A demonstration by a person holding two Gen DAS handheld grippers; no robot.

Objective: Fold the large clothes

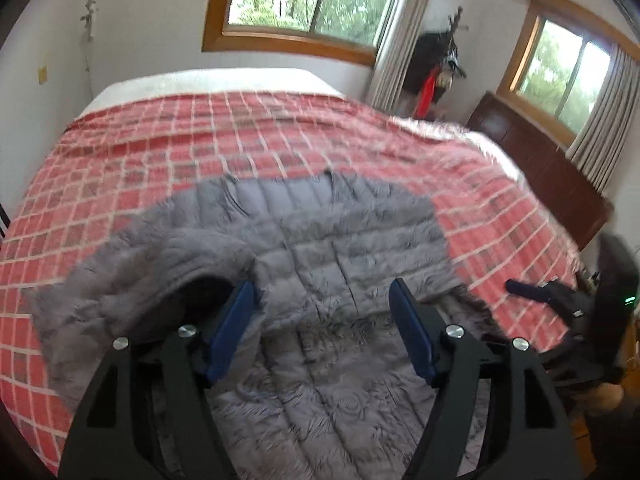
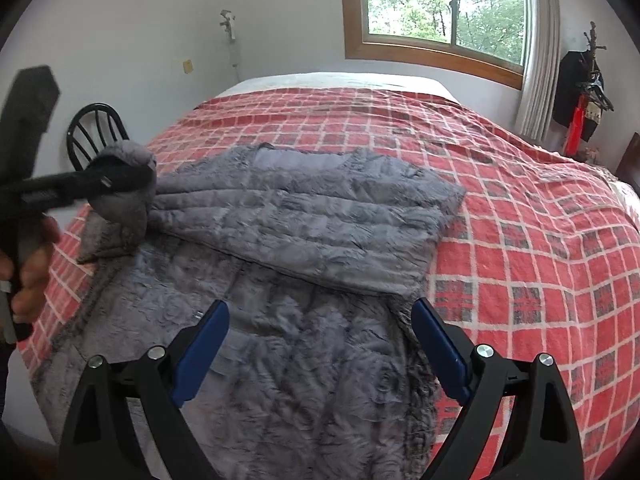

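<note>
A grey fuzzy quilted garment (image 1: 340, 232) (image 2: 320, 216) lies spread on the red plaid bed cover (image 1: 200, 140) (image 2: 520, 220), its upper part folded over the lower. My left gripper (image 1: 322, 286) hangs open just above it with nothing pressed between its blue pads. A bunched sleeve (image 1: 160, 264) (image 2: 124, 208) rests against its left finger. In the right wrist view the left gripper (image 2: 120, 178) shows at the left edge with that sleeve lumped around its tip. My right gripper (image 2: 320, 304) (image 1: 520, 286) is open over the garment's near part, nothing between its fingers.
A black chair (image 2: 96, 128) stands beside the bed's left side. A person's hand (image 2: 32, 272) holds the left tool. A dark wooden dresser (image 1: 540, 160) and a coat rack (image 2: 580, 88) stand to the right, under curtained windows.
</note>
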